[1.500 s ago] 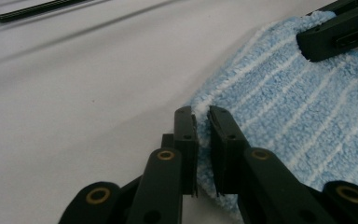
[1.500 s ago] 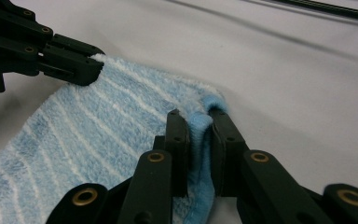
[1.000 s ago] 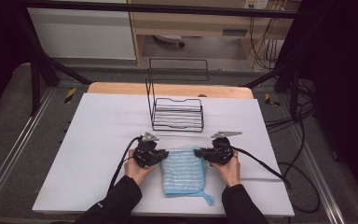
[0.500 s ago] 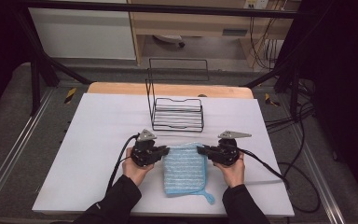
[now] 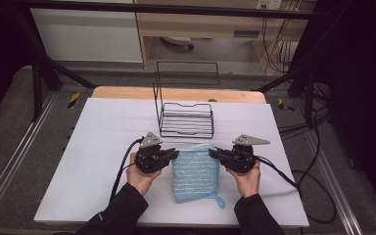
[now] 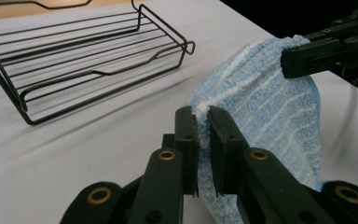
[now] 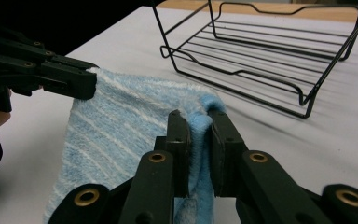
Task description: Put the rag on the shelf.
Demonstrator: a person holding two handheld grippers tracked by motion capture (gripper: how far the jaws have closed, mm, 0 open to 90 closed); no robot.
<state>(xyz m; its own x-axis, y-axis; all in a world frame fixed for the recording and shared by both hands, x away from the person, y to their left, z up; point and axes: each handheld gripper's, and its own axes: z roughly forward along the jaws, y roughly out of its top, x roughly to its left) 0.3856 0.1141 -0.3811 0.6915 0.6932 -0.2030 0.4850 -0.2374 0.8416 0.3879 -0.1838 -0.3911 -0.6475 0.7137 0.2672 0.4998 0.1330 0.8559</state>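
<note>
A light blue striped towel [image 5: 194, 171] is held by its two far corners and hangs toward the white table. My left gripper [image 5: 176, 154] is shut on its left corner; in the left gripper view the towel [image 6: 265, 112] is pinched between my jaws at the gripper [image 6: 202, 113]. My right gripper [image 5: 212, 153] is shut on the right corner, and the right gripper view shows the towel [image 7: 121, 126] clamped at the gripper [image 7: 200, 116]. The towel's near end, with a small loop [image 5: 219, 200], still rests on the table.
A black wire rack [image 5: 186, 117] stands just beyond the towel at mid-table, also seen as the rack [image 6: 84, 60] and the rack [image 7: 261, 60] in the gripper views. The white tabletop [image 5: 88, 147] lies under everything. Cables trail off the right side.
Both grippers have risen and moved away from me with the towel's far edge, lifting it off the table. The towel now hangs stretched between them.
</note>
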